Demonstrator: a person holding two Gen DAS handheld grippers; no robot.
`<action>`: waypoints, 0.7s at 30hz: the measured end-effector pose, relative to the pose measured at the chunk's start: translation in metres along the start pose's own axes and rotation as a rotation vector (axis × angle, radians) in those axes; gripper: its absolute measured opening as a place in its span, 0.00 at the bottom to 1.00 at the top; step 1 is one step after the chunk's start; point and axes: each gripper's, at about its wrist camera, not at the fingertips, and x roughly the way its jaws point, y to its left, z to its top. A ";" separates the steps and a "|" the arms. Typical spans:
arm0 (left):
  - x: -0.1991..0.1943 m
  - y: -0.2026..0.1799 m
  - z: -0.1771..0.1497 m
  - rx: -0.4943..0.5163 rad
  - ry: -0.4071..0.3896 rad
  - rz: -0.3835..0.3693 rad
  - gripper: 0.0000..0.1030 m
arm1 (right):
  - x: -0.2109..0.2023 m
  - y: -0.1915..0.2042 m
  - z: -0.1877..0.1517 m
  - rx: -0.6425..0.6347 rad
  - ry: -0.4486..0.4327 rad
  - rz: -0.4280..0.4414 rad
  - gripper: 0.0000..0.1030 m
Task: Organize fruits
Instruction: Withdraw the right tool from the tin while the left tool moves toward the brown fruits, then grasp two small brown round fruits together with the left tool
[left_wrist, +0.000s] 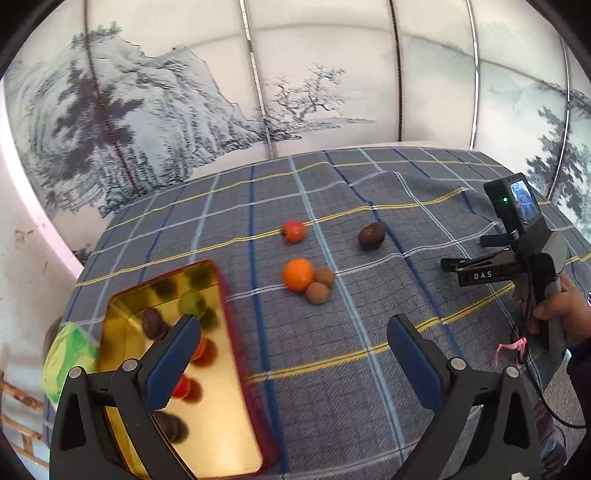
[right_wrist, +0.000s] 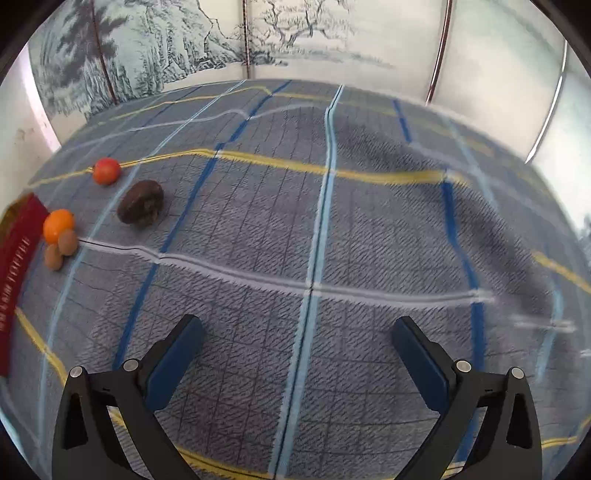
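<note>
Cloth (left_wrist: 351, 332) in blue-grey plaid, crossed by yellow, white and blue lines, covers the whole bench in front of you and lies rumpled toward the far side. Behind it stands a folding screen (left_wrist: 166, 110) painted with misty mountains and pines.

Next in size is the gold tin (left_wrist: 221, 424), a rectangular tray with a dark red outer wall, sitting at the bench's left edge under your left gripper (left_wrist: 291, 354). That gripper's jaws are spread wide with nothing between them, its left finger hanging over the tin. Inside the tin you have a green fruit (left_wrist: 192, 303), a dark brown one (left_wrist: 153, 324) just beside it, a red one (left_wrist: 181, 387) partly hidden by the finger, and another dark one (left_wrist: 168, 426) nearest you.

Your right gripper (right_wrist: 297, 350) is also wide apart and empty, held above bare cloth well away from the fruit; from the left wrist camera you can see your hand (left_wrist: 565, 314) around its handle.

Still out on the cloth: a dark wrinkled fruit (right_wrist: 141, 202), an orange (left_wrist: 297, 274), a red-orange fruit (left_wrist: 294, 231) farther back, and two small brown fruits (left_wrist: 320, 286) touching the orange and each other.
</note>
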 end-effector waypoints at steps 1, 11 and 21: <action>0.005 -0.004 0.004 0.006 0.007 -0.012 0.94 | -0.001 0.000 0.000 0.003 -0.004 0.005 1.00; 0.087 -0.009 0.019 -0.081 0.183 -0.082 0.57 | -0.006 0.001 -0.005 0.000 -0.040 0.081 1.00; 0.135 0.000 0.009 -0.189 0.319 -0.082 0.34 | -0.010 0.001 -0.006 -0.009 -0.065 0.131 1.00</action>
